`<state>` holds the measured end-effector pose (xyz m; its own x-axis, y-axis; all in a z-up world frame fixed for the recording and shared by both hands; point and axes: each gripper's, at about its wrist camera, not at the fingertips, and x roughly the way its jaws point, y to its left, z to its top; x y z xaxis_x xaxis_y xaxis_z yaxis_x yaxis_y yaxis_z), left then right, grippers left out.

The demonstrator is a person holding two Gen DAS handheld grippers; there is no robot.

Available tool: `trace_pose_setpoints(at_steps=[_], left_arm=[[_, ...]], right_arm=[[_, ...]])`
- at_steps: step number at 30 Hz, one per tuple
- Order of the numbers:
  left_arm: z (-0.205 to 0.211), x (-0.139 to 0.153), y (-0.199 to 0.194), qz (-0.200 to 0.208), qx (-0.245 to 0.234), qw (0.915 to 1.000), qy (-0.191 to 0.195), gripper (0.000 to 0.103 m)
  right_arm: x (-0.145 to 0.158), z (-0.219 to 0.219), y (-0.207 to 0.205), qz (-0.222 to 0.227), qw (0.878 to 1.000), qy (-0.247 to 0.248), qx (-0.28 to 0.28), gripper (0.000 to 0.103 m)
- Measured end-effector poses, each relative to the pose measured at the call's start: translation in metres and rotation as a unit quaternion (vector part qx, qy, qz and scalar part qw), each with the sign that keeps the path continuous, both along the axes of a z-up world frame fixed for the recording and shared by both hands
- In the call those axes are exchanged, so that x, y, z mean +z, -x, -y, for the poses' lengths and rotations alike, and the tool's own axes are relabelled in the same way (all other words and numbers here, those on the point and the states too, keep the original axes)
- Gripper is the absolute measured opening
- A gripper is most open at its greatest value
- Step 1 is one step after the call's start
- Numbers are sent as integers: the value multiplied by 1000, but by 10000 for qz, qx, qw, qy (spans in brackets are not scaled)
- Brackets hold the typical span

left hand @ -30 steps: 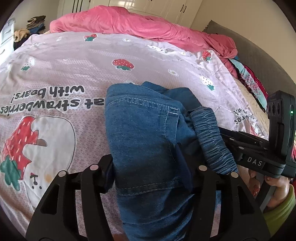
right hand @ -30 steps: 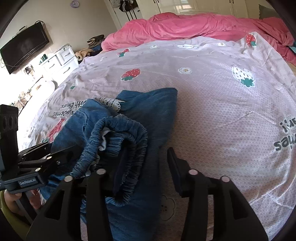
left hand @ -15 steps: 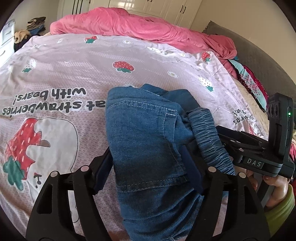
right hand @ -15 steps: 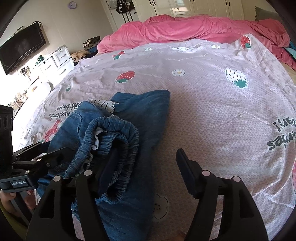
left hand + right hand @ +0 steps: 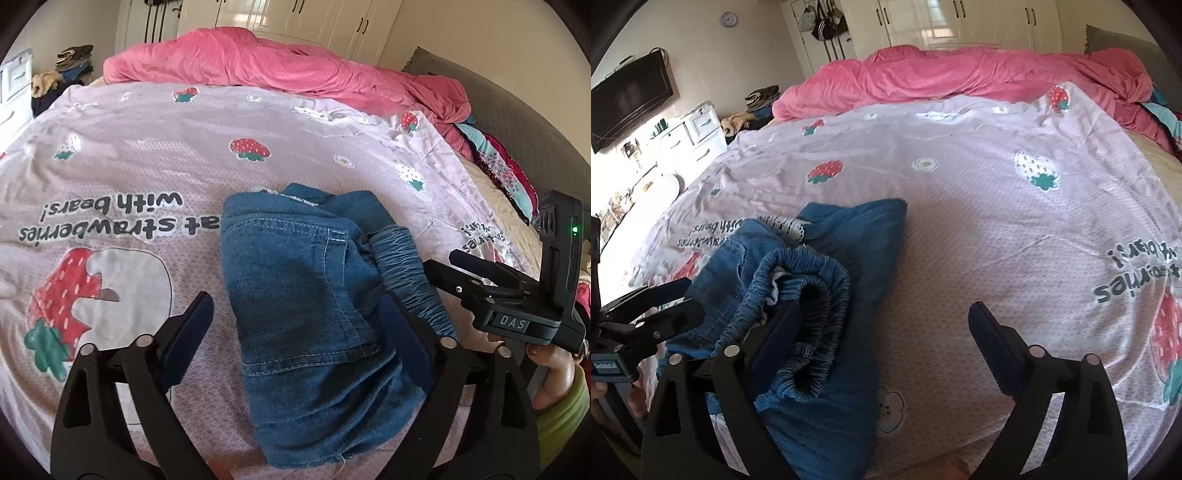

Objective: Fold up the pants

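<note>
Blue denim pants (image 5: 306,295) lie folded in a bundle on the pink strawberry-print bed sheet (image 5: 147,166), elastic waistband (image 5: 410,273) on the right side. They also show in the right wrist view (image 5: 820,295), with the gathered waistband (image 5: 809,306) on top. My left gripper (image 5: 295,332) is open, its fingers spread to either side of the bundle, which lies between them. My right gripper (image 5: 886,332) is open and holds nothing; its left finger (image 5: 775,339) is against the waistband, its right finger over bare sheet.
A pink duvet (image 5: 277,70) is heaped along the far side of the bed. Colourful clothes (image 5: 495,162) and a grey headboard (image 5: 517,122) are on the right. White drawers (image 5: 687,136), a wall TV (image 5: 628,99) and wardrobes (image 5: 960,22) stand beyond the bed.
My left gripper has opened wide and let go of the pants. My right gripper has opened wider too. Both have drawn back slightly; the bundle stays on the sheet.
</note>
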<state>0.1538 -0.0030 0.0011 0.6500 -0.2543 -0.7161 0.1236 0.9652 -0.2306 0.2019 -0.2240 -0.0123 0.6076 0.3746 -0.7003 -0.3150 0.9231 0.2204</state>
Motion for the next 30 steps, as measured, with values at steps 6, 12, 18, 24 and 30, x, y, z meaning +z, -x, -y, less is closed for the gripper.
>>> trace_pose_setpoints(at_steps=[6,12,18,24,30], left_arm=[[0,13,9,161,-3,9999,-37,93],[-1,27,25,321,48,9994,-78,93],[2,32,55,450,157,9989,-19,94],[12,22,89,439,246,9987,48,94],[19,18,112,474,300,9984,-43,94]], right_arm=[[10,13,6,90,9993,-274,-230,98],[30,24,27,404,9979,-375,-335,98],[42,27,65,664,9971,-226,-306,98],[46,25,103,796,9966,32,-209,99],[45,24,139,921,9955,225,-96,99]])
